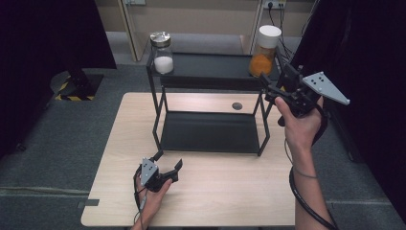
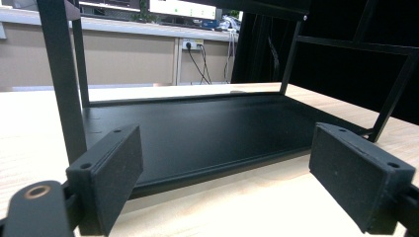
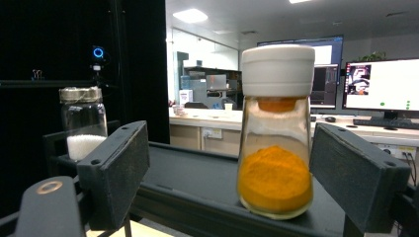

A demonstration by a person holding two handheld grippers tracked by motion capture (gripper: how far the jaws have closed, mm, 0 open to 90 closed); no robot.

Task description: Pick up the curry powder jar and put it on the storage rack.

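Right gripper (image 1: pixel 269 88), upper right of the high view, raised at the level of the top shelf (image 1: pixel 210 67) of a black rack (image 1: pixel 158 103). Jaws open, pointing left toward the orange-powder jar (image 1: pixel 264 51). In the right gripper view that jar (image 3: pixel 276 133) stands upright between the two pads, nearer the right one (image 3: pixel 358 175); pads not pressing on it. White cap on top; powder fills the lower part.

Left gripper (image 1: pixel 168 160), lower left of centre in the high view, rests low on the wooden table (image 1: pixel 225 191). Jaws wide, nothing between them. Left gripper view: pads frame the rack's bottom tray (image 2: pixel 207 133).

Second jar (image 1: pixel 162 52), white powder, metal lid, at upper left of centre, on the shelf's far left corner, well apart from the orange one.
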